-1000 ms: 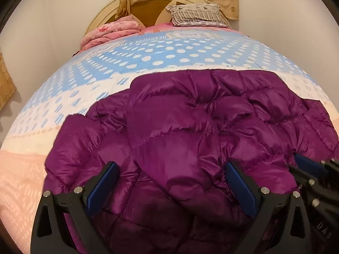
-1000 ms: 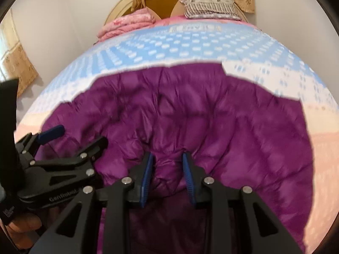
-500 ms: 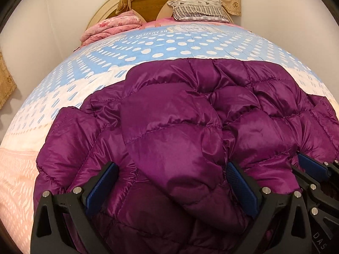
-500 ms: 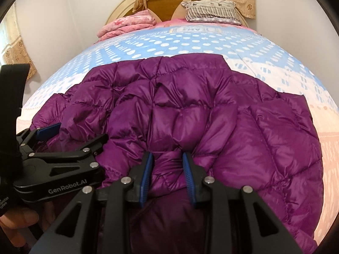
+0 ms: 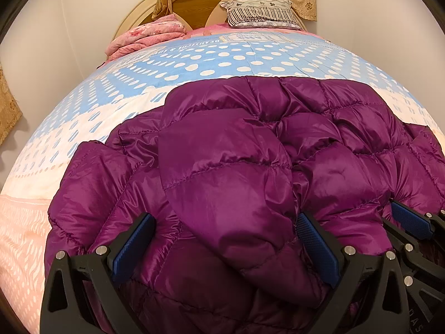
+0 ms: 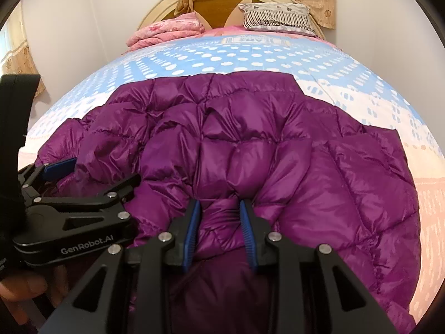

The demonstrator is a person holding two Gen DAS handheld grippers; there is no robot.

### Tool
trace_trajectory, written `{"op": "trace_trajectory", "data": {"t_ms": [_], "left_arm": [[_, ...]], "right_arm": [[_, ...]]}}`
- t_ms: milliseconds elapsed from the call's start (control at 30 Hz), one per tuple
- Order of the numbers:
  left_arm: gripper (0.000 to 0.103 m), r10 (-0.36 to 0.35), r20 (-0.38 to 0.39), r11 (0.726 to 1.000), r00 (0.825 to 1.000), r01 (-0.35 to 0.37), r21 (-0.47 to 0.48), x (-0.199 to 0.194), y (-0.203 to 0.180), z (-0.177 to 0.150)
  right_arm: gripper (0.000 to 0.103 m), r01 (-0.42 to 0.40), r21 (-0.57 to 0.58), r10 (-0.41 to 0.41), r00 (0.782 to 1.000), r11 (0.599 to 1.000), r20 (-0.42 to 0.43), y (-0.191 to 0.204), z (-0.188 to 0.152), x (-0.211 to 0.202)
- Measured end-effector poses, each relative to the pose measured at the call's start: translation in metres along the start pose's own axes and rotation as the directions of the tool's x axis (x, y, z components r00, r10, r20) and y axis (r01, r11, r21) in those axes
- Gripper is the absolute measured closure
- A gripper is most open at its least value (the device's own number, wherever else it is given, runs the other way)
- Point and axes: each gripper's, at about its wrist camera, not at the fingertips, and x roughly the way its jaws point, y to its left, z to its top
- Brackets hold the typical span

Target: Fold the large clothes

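**Purple jacket pinched at its near edge on the bed**

The jacket lies spread across the near half of the bed, puffy and creased. The right gripper is narrowly closed on a bunched fold at the jacket's near edge. The left gripper stands wide apart, astride a bulge of the jacket just left of it; whether its pads press the fabric cannot be told. A pillow sits far off by the headboard.

Purple quilted puffer jacket, glossy shell, lying rumpled and puffed up across the near half of the bed. One panel is folded over on top, probably a sleeve, hard to tell. Near edge is bunched and pinched together.
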Motion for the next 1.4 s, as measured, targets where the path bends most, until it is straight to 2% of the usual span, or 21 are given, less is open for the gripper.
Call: {"op": "trace_trajectory", "data": {"t_ms": [233,333,400,433,467,500,533,667,833,933,1100,1400], "left_arm": [[0.001,0.007,-0.003,1.0,1.0,-0.007,0.005,0.0,-0.001,0.001],[0.001,-0.011,-0.041,1.0,0.999,0.011,-0.001,-0.007,0.008,0.007],[0.001,-0.004,-0.039,1.0,0.999,0.003,-0.026,-0.024,0.02,0.009],[0.001,-0.02,-0.014,0.999,1.0,0.019,-0.048,-0.045,0.031,0.006],[0.001,-0.03,0.014,0.998,0.999,0.03,-0.057,-0.061,0.039,0.001],[0.001,-0.034,0.037,0.998,0.999,0.036,-0.06,-0.075,0.046,-0.005],[0.001,-0.035,0.061,0.998,0.998,0.039,-0.058,-0.093,0.055,-0.015],[0.001,-0.003,0.085,0.999,0.996,0.007,-0.053,-0.141,0.09,-0.08],[0.001,0.062,0.019,0.996,0.998,-0.061,-0.069,-0.164,0.116,-0.171],[0.001,0.057,-0.01,0.991,0.998,-0.058,-0.12,-0.173,0.123,-0.206],[0.001,0.043,0.028,0.99,0.999,-0.039,-0.135,-0.193,0.113,-0.232],[0.001,-0.008,0.027,0.994,1.0,0.011,-0.105,-0.217,0.088,-0.265]], "right_arm": [[0.07,0.017,-0.01,-0.017,1.0,1.0,-0.005,0.003,0.001,0.0],[0.069,0.002,-0.013,-0.002,1.0,1.0,-0.025,0.002,0.004,-0.004],[0.062,-0.019,-0.009,0.018,0.999,1.0,-0.04,-0.002,0.005,-0.014],[0.058,-0.035,-0.001,0.035,0.999,0.999,-0.038,-0.006,0.003,-0.025],[0.046,-0.046,0.008,0.046,0.998,0.999,-0.034,-0.011,-0.001,-0.039],[0.031,-0.048,0.014,0.048,0.998,0.999,-0.032,-0.016,-0.005,-0.05],[0.028,-0.056,0.019,0.056,0.998,0.998,-0.022,-0.022,-0.014,-0.066],[0.028,-0.045,0.031,0.046,0.998,0.999,-0.042,-0.043,-0.055,-0.111],[0.026,0.024,0.074,-0.019,0.998,0.997,-0.063,-0.072,-0.119,-0.156],[0.026,0.062,0.105,-0.053,0.995,0.993,-0.081,-0.081,-0.149,-0.171],[0.026,0.082,0.124,-0.074,0.995,0.989,-0.068,-0.08,-0.186,-0.193],[0.025,0.062,0.135,-0.053,0.996,0.989,-0.07,-0.067,-0.231,-0.218]]}}
